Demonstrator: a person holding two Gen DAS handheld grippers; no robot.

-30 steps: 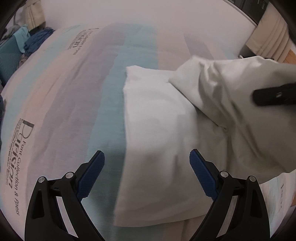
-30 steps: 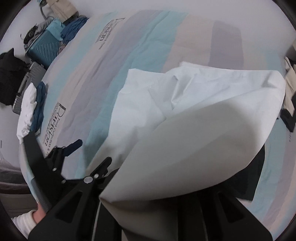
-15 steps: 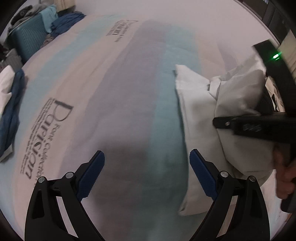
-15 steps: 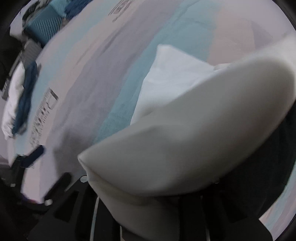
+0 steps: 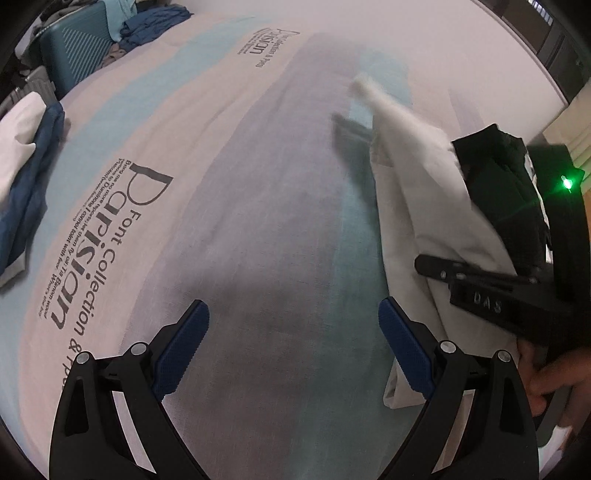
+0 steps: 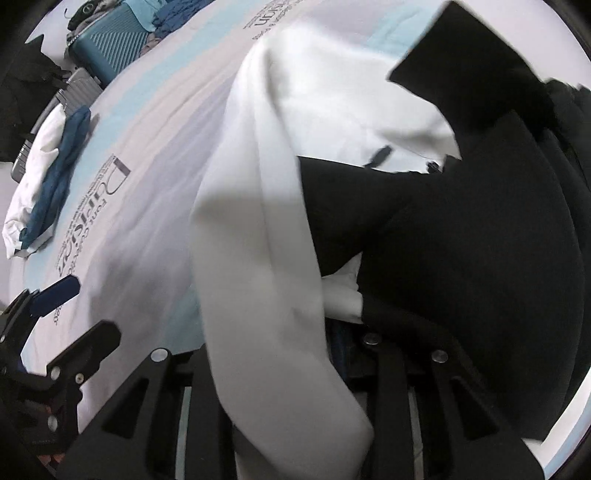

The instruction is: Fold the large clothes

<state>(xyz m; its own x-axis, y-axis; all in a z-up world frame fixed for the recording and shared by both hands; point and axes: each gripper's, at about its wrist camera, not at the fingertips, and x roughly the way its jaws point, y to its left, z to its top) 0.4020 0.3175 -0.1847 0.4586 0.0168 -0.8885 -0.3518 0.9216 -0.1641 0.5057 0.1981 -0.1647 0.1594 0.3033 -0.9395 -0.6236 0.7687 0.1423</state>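
Note:
A white garment (image 6: 258,240) lies folded on the striped bed sheet (image 5: 258,206), partly over a black garment (image 6: 461,240). My right gripper (image 6: 280,332) sits low under the white fold. Its jaws are opening, and the cloth still runs down between the fingers and hides most of the pads. In the left wrist view the same white garment (image 5: 417,192) and black garment (image 5: 495,166) are at the right. A hand (image 5: 554,380) holds the right gripper's body there. My left gripper (image 5: 293,343) is open over bare sheet, left of the white garment, with nothing between its blue pads (image 5: 181,343).
A teal suitcase (image 5: 74,48) and blue clothes (image 5: 155,22) stand beyond the bed's far left corner. A white and blue pile (image 5: 26,177) lies at the sheet's left edge. Printed lettering (image 5: 110,229) runs along the sheet.
The right gripper has come down with the white fold onto the black garment. The left gripper has swung left, off the white garment and over bare sheet.

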